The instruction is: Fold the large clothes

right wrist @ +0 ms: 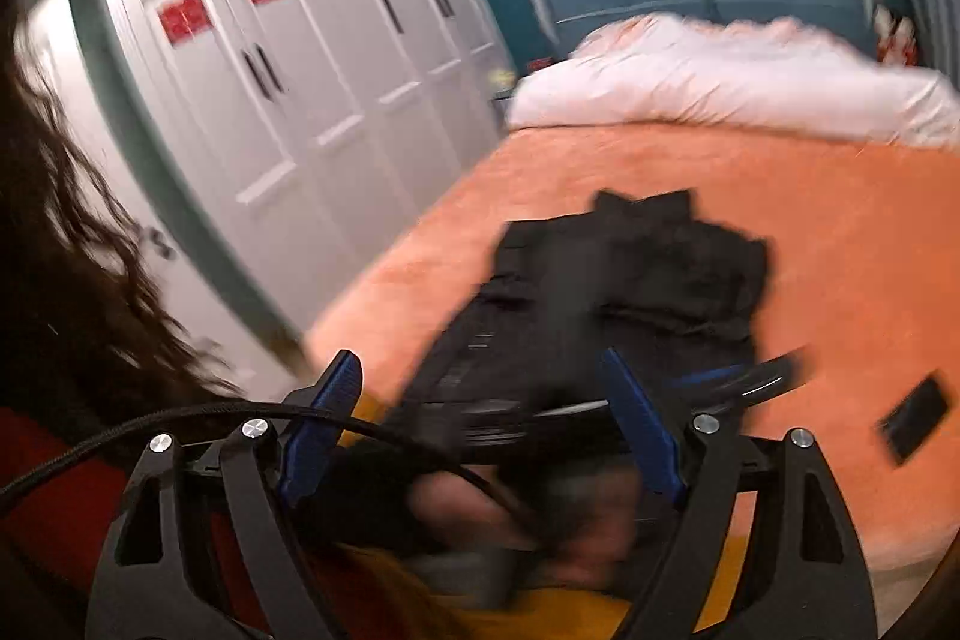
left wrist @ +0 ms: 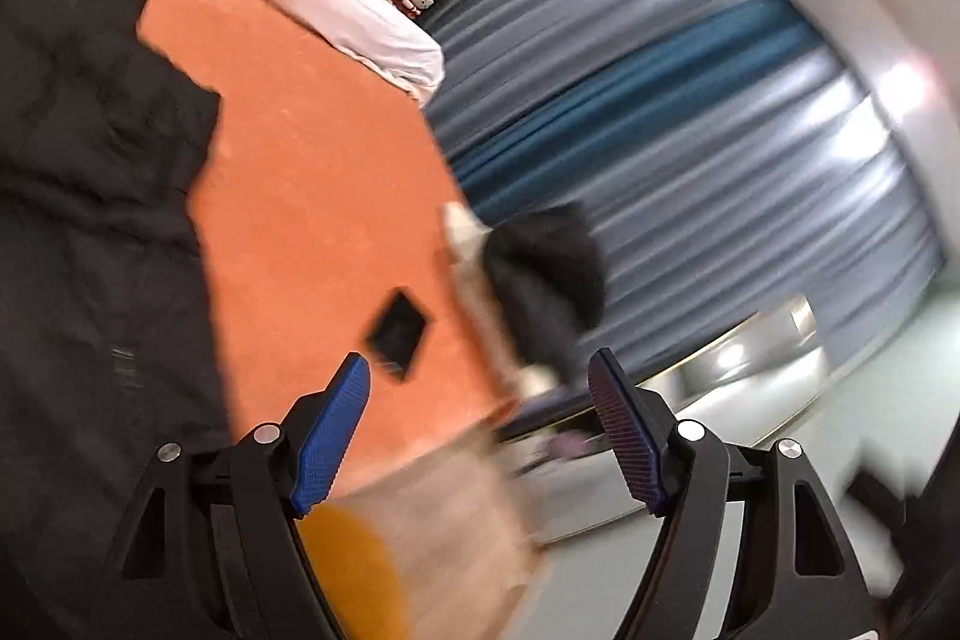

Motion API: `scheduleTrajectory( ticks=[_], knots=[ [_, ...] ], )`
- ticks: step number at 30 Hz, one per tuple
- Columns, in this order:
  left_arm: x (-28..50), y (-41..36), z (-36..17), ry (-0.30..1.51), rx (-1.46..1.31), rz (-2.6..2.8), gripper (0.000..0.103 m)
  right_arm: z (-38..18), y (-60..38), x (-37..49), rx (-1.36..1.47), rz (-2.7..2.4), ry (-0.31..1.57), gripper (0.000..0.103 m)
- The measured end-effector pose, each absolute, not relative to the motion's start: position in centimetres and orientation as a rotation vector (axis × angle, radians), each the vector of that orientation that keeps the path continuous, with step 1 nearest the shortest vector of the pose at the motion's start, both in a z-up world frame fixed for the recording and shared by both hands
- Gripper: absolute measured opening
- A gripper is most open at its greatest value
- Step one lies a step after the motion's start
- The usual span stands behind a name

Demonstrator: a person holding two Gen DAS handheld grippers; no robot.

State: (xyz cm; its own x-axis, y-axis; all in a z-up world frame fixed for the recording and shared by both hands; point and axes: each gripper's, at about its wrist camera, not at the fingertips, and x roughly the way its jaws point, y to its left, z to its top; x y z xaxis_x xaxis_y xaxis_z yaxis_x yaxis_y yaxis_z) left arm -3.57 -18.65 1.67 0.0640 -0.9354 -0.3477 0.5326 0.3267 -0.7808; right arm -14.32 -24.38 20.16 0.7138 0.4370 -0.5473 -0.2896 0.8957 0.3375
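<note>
While blur smears both views, still readable: left gripper [left wrist: 480,436] fingers spread wide, holding nothing; right gripper [right wrist: 480,427] fingers likewise parted, empty. Black garment [right wrist: 630,280] spread on the orange bed [right wrist: 840,232], just beyond the right fingers and reaching between them; off past the left finger in the left view [left wrist: 90,196]. Small dark flat object [left wrist: 397,334] on the bed just ahead of the left fingers. White duvet [right wrist: 720,76] farther beyond.
</note>
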Motion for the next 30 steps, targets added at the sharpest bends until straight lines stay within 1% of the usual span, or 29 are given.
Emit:
scheduleTrajectory(
  ticks=[3,4,5,6,8,10,11,12,14,16,18,19,23,28,30],
  knots=[
    [-4.8,-12.6,0.8,0.939,-0.405,-1.041,0.072,19.1,-25.7,-14.6,0.069,0.256,0.704,0.085],
    [-5.0,-10.9,0.2,0.956,-0.408,-1.001,0.072,17.9,-25.7,-14.2,-0.014,0.187,0.735,0.090],
    [-5.4,-9.0,-0.5,0.974,-0.422,-0.944,0.072,16.6,-25.4,-13.7,-0.086,0.125,0.752,0.098],
    [-5.7,-7.7,-1.1,0.988,-0.438,-0.899,0.072,14.7,-24.6,-12.6,-0.186,0.058,0.761,0.098],
    [-6.7,-5.7,-2.6,1.037,-0.478,-0.846,0.072,11.6,-22.7,-10.6,-0.276,0.015,0.720,0.098],
    [-6.9,-6.2,-3.8,1.080,-0.460,-0.835,0.072,8.5,-20.6,-8.7,-0.253,-0.016,0.643,0.098],
    [-6.5,-6.1,-4.2,1.098,-0.464,-0.804,0.057,7.0,-19.7,-7.9,-0.255,-0.025,0.614,0.092],
    [-5.7,-5.3,-4.6,1.122,-0.474,-0.742,0.056,5.7,-19.1,-7.3,-0.254,-0.028,0.571,0.093],
    [-4.4,-2.7,-4.6,1.098,-0.547,-0.681,0.058,4.8,-19.1,-6.4,-0.229,-0.020,0.570,0.094],
    [-3.2,0.1,-3.6,0.992,-0.568,-0.575,0.059,5.0,-19.9,-6.3,-0.173,0.045,0.578,0.094],
    [-1.7,2.0,-2.9,0.900,-0.565,-0.492,0.063,6.4,-21.1,-6.5,-0.112,0.112,0.582,0.094],
    [-1.2,2.5,-2.9,0.886,-0.565,-0.479,0.063,6.8,-21.5,-6.7,-0.081,0.139,0.582,0.095],
    [1.6,2.7,-2.3,0.816,-0.566,-0.450,0.063,9.2,-22.9,-7.3,0.115,0.332,0.591,0.095],
    [3.1,1.8,-0.1,0.676,-0.482,-0.452,0.063,10.0,-22.9,-8.0,0.192,0.581,0.659,0.096],
    [3.6,1.8,0.5,0.652,-0.444,-0.442,0.063,9.7,-22.3,-8.4,0.197,0.689,0.693,0.096]
  ],
)
